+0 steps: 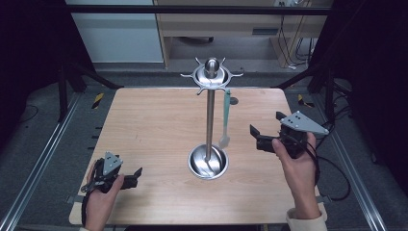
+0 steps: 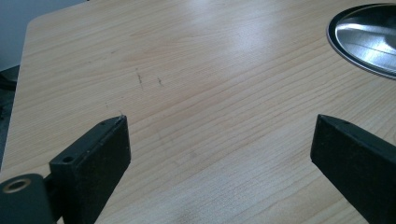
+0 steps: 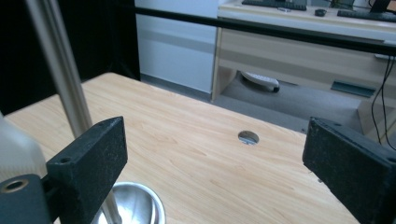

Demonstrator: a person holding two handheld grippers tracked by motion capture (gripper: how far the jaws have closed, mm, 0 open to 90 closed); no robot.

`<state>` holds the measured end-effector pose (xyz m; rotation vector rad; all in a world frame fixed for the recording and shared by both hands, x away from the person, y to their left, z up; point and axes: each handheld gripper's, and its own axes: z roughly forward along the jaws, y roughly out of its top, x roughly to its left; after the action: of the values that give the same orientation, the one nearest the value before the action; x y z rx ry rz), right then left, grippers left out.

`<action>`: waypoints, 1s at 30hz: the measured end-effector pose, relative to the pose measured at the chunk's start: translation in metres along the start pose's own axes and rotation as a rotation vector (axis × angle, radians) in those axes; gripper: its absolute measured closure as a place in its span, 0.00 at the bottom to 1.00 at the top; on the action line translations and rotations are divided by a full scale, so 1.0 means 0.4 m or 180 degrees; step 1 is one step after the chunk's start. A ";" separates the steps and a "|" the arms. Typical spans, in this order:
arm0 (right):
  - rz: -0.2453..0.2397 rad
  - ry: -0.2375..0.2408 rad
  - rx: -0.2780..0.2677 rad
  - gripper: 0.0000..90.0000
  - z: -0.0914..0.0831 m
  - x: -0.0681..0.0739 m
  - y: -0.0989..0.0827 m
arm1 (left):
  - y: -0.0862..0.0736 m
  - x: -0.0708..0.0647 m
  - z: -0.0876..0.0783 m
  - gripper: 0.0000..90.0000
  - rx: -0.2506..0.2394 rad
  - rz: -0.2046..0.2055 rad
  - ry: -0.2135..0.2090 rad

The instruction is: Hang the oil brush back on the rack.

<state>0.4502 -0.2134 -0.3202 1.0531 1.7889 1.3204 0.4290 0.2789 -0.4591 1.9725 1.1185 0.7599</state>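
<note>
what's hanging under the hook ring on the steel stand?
One green-handled utensil hangs from a hook of the hook ring, beside the pole, its pale head just above the round base. The other hooks look bare. The hook it hangs from is too small to make out.

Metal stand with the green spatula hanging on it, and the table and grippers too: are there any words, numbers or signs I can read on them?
None: no words, numbers or signs can be read.
Metal stand: plain shiny metal.
Green spatula: no print to be seen.
Wooden table: wood grain and faint scuffs.
Left gripper and right gripper: plain black jaws, open.
Yellow-and-black stripes on the floor: a marking, not writing.
</note>
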 end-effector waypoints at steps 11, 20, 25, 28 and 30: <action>0.0023 -0.0084 0.0350 0.11 0.048 -0.031 -0.068 | 0.001 0.000 -0.002 0.05 -0.0026 0.0004 -0.0008; 0.0068 -0.0057 0.0581 0.11 0.091 -0.044 -0.132 | 0.001 0.000 -0.002 0.05 -0.0030 0.0004 -0.0009; 0.0075 -0.0045 0.0679 0.12 0.110 -0.047 -0.162 | 0.001 0.000 -0.002 0.05 -0.0032 0.0003 -0.0008; 0.0087 -0.0027 0.0728 0.12 0.120 -0.047 -0.177 | 0.001 0.000 -0.002 0.05 -0.0032 0.0005 -0.0008; 0.0081 -0.0017 0.0753 0.12 0.125 -0.047 -0.185 | 0.001 0.000 -0.002 0.05 -0.0032 0.0006 -0.0009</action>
<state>0.4861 -0.2210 -0.4039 1.2069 1.9689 1.1387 0.4286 0.2789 -0.4585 1.9659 1.1094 0.7620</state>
